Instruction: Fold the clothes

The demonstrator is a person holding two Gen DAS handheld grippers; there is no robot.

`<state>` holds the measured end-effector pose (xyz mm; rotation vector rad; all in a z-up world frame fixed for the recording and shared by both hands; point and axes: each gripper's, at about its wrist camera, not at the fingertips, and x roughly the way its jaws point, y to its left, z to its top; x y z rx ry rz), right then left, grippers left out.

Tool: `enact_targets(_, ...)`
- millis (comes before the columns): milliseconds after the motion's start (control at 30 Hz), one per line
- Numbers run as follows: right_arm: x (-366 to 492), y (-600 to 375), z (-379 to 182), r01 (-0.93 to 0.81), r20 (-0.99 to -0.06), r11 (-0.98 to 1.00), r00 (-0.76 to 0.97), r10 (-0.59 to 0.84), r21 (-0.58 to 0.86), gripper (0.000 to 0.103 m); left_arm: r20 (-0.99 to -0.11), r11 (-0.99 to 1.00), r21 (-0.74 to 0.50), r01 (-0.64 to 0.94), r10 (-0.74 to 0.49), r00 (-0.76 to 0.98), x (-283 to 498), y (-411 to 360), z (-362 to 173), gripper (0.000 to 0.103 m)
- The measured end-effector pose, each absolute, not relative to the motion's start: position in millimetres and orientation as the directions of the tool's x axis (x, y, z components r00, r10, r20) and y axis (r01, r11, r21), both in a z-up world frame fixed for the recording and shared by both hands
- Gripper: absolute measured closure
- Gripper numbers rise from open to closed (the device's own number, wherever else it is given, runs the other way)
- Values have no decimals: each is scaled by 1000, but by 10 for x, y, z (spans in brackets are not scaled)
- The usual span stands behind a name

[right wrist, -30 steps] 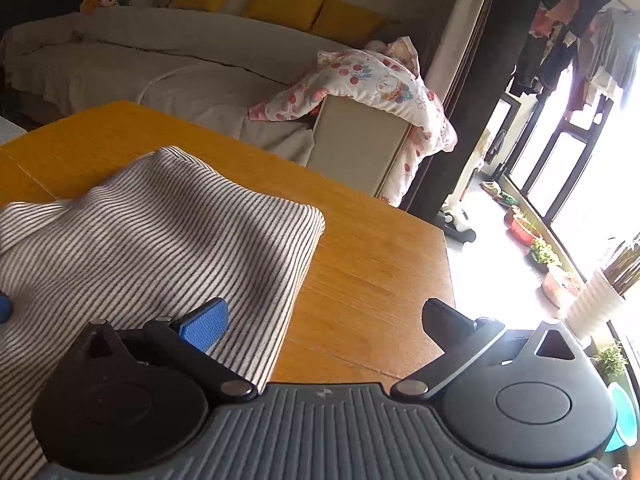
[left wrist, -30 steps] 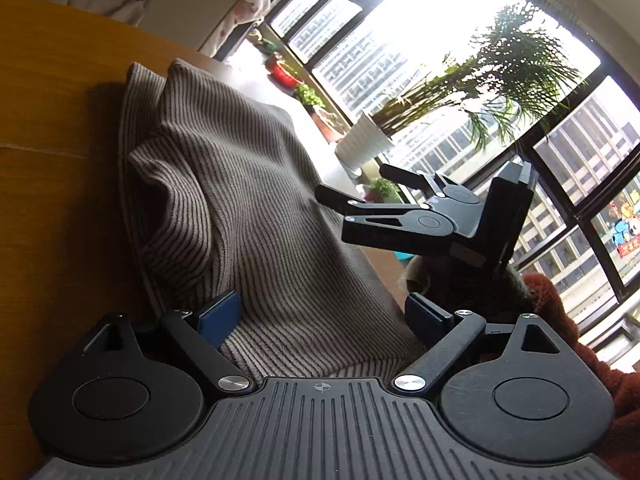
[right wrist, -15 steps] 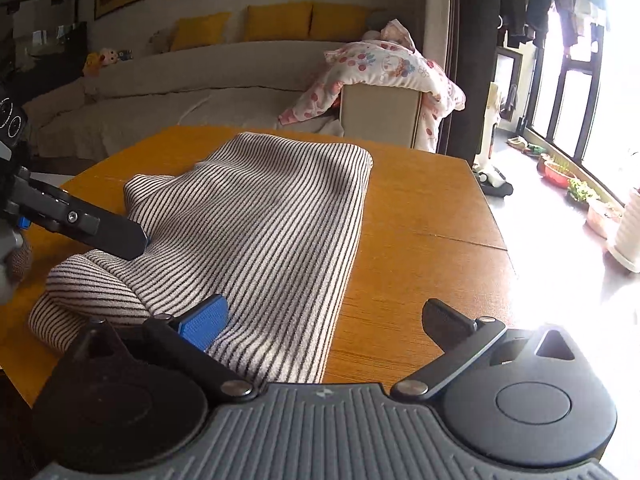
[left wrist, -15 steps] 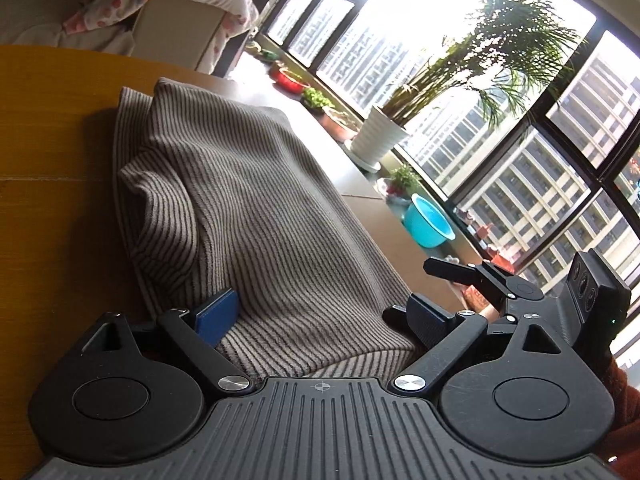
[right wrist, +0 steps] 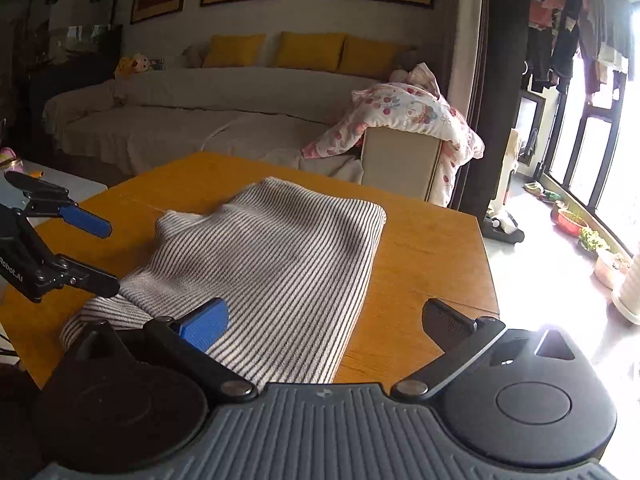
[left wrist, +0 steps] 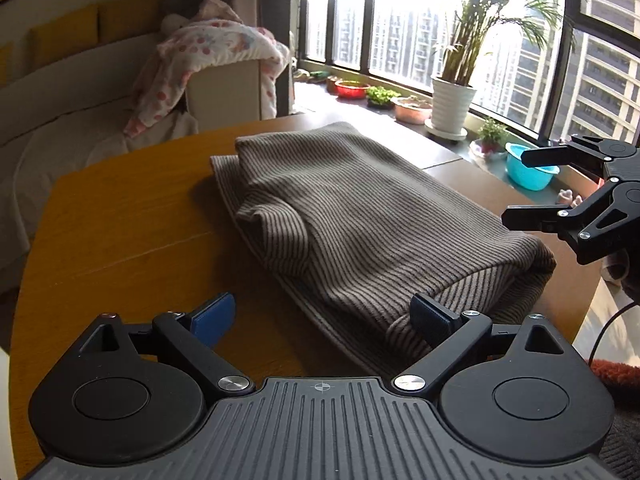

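Note:
A grey and white striped knit garment (left wrist: 360,216) lies folded into a long bundle on the orange wooden table (left wrist: 120,232). My left gripper (left wrist: 324,318) is open at the garment's near corner, its right pad touching the fold, nothing held. The right gripper (left wrist: 516,186) shows at the right of the left wrist view, open, above the bundle's far corner. In the right wrist view the striped garment (right wrist: 272,264) spreads ahead; my right gripper (right wrist: 328,320) is open over its near edge. The left gripper (right wrist: 104,256) hangs open at the left there.
A sofa (right wrist: 208,120) with yellow cushions stands beyond the table, with a flowered blanket (right wrist: 412,120) draped over a box. A windowsill holds a potted palm (left wrist: 452,100), bowls and a blue basin (left wrist: 528,172). The table's edge (right wrist: 488,264) falls away to the floor on the right.
Both grippers have drawn back from the garment and swung around; the bundle now lies free on the table, and each gripper appears farther off in the other's view.

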<state>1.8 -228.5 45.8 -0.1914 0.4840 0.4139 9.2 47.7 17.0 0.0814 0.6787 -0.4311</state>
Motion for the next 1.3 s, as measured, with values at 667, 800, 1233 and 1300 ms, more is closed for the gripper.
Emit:
enact_targets(667, -522, -1796, 177, -794, -630, 543, 575, 523, -274, 15, -641, 905, 8, 426, -322, 696, -63, 641, 329, 2)
enact_targets(800, -632, -1625, 55, -782, -613, 480, 616, 495, -398, 15, -648, 885, 2, 466, -354, 675, -169, 655, 365, 0)
enact_targets(1233, 44, -1962, 231, -708, -645, 696, 476, 597, 121, 23, -680, 756, 119, 644, -411, 608, -384, 263, 208, 0)
enact_targets(1300, -3, -1949, 201, -714, -643, 693, 485, 593, 100, 23, -687, 751, 142, 645, -394, 610, -369, 216, 163, 0)
